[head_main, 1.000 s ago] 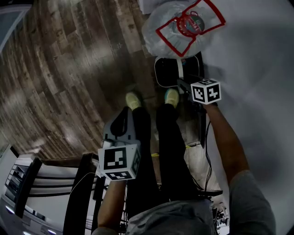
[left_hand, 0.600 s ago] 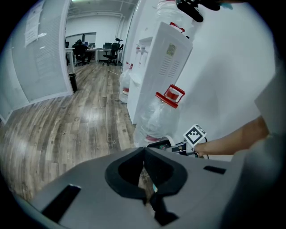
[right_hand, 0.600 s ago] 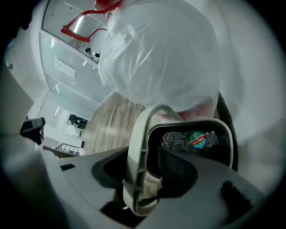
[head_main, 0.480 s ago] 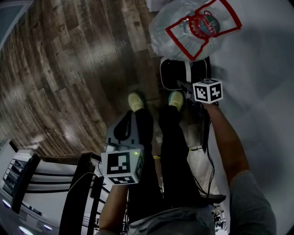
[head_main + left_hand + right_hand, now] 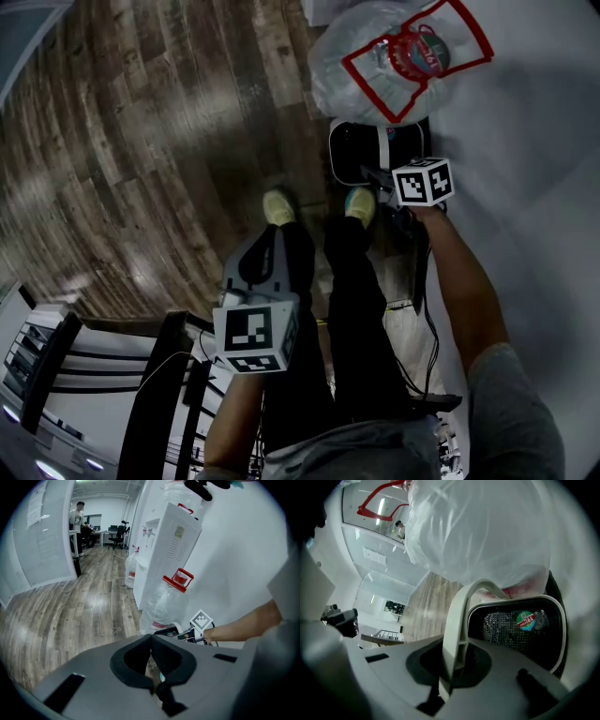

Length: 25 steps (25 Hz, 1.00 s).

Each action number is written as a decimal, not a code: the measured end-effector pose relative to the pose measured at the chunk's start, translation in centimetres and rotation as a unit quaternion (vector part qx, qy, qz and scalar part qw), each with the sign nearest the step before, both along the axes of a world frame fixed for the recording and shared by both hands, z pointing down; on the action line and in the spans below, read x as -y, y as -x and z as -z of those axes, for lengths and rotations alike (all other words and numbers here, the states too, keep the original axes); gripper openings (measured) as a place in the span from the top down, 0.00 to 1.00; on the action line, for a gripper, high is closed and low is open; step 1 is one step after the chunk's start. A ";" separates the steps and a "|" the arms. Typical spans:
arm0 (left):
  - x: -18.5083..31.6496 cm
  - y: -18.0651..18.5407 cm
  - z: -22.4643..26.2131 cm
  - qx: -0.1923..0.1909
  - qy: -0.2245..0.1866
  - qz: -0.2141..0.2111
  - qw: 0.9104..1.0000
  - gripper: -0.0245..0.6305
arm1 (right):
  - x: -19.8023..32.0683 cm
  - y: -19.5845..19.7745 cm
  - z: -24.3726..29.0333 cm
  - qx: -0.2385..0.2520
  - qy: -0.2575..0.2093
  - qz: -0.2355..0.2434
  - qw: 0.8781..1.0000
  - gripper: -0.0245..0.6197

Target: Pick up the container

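Where the head view looks steeply down, the container (image 5: 352, 150), a black basket with a pale rim, stands on the wooden floor (image 5: 141, 141) at about 1 o'clock from the picture's middle, just beside a white wall (image 5: 525, 187). A large water bottle (image 5: 394, 66), wrapped in a clear bag and bearing a red carrying loop (image 5: 412, 52), touches the container at its 12 o'clock side. The person's two pale shoes (image 5: 278, 206) lie at 7 o'clock of the container.

The right gripper (image 5: 372, 173) reaches the container from its 5 o'clock side. In the right gripper view its jaws have just been closing and now clamp the handle (image 5: 457, 616), a pale arched strap that rises from the container's rim and runs between the jaws of the right gripper (image 5: 457, 641). Behind the handle the container's dark mesh wall (image 5: 506, 627) carries a round sticker (image 5: 527, 620), and the bagged bottle fills the picture from 11 to 2 o'clock.

The left gripper (image 5: 267, 239) hangs at 6 o'clock of the head view's middle, well apart from the container. In the left gripper view the jaws of the left gripper (image 5: 151, 641) meet with nothing between them. The bottle, a white water dispenser (image 5: 173, 545) and the right gripper appear there at 1 to 3 o'clock.
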<state>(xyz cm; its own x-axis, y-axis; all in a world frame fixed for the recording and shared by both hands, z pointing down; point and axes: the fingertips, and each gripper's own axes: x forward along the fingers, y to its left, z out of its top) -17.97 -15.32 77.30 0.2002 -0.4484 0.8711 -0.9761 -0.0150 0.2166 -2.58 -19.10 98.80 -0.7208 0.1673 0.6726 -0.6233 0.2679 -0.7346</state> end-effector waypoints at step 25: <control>2.6 0.7 16.2 0.000 -0.069 -0.022 0.997 0.94 | -0.9 2.7 23.8 0.115 0.036 -0.029 0.992 0.92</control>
